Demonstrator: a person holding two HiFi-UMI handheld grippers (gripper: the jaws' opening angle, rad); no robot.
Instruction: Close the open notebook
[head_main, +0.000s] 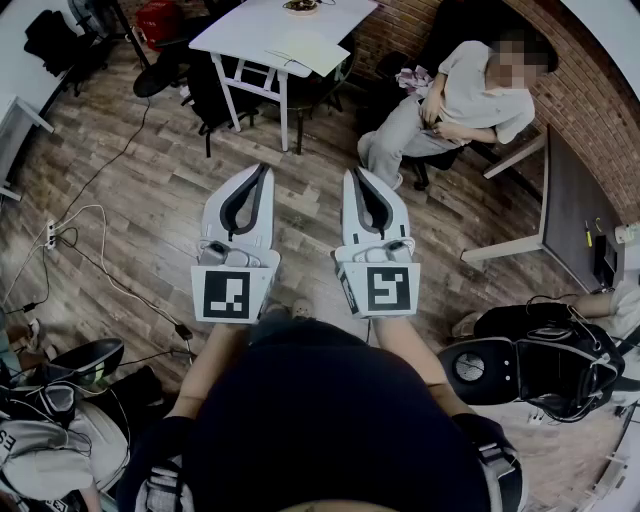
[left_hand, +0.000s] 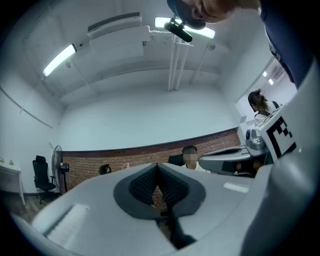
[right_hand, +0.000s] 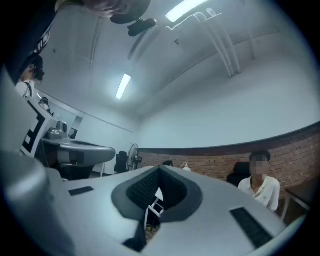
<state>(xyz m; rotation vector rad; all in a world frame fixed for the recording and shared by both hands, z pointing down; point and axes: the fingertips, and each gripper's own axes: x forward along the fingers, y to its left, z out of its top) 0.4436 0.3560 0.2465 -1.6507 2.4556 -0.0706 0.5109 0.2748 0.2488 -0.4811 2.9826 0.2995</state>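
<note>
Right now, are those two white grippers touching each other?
Apart. The head view shows a strip of wooden floor between the left gripper and the right gripper along their whole length.

Floor (head_main: 130, 200) was wood planks, slightly shiny. Wall (head_main: 600, 90) at 2 o'clock was rough red brick. Table (head_main: 250, 30) at 12 o'clock had smooth white top. Left gripper (head_main: 262, 170) and right gripper (head_main: 352, 172) were smooth matt white plastic. Pads (left_hand: 142, 186) inside jaws were dark, matt, bumpy.
</note>
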